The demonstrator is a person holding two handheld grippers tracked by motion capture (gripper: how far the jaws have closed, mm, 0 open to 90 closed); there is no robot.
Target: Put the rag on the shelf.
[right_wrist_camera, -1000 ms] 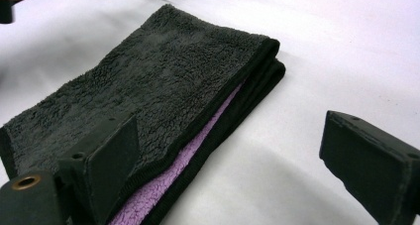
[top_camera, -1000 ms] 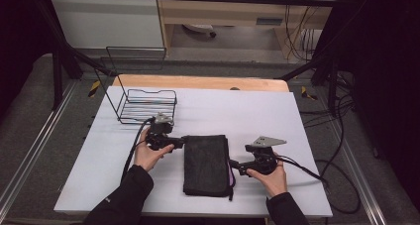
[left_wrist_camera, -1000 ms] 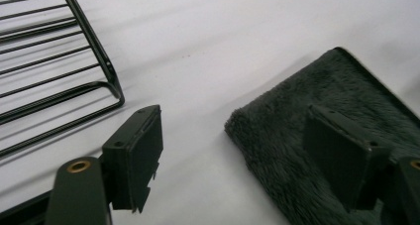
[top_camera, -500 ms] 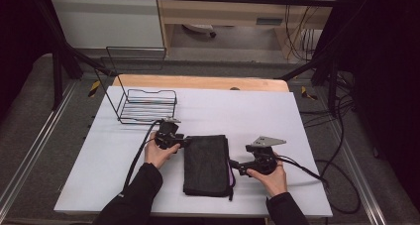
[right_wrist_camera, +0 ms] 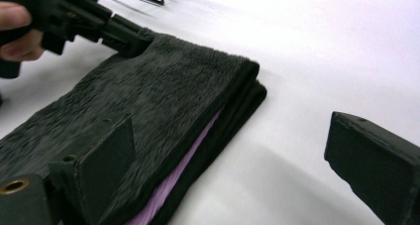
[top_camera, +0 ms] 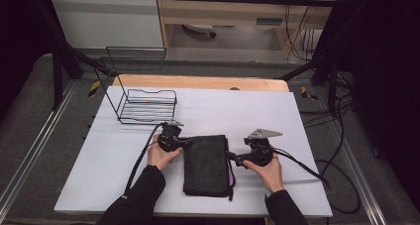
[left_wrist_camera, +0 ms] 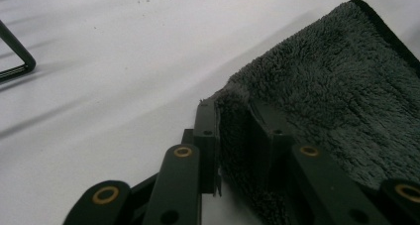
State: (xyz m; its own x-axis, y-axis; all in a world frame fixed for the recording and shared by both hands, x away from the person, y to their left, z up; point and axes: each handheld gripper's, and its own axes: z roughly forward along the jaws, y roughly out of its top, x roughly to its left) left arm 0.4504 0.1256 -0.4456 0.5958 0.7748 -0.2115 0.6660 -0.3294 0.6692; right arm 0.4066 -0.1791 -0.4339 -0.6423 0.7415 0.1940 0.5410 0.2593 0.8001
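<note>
As catalogued: folded dark towel (top_camera: 208, 165), purple inner layer, flat on white table (top_camera: 297, 116) near front edge, between both hands. Left gripper (left_wrist_camera: 237, 136) at towel's far-left corner, jaws just been closing, now clamped on pile edge. Right gripper (right_wrist_camera: 237, 155) apart, astride right edge, not pinching. Wire rack (top_camera: 148, 106) well apart, behind. Risk: thin bite, top layer only, may slip or unfold on lift. Vs. earlier frame: left hand shifted onto corner.
</note>
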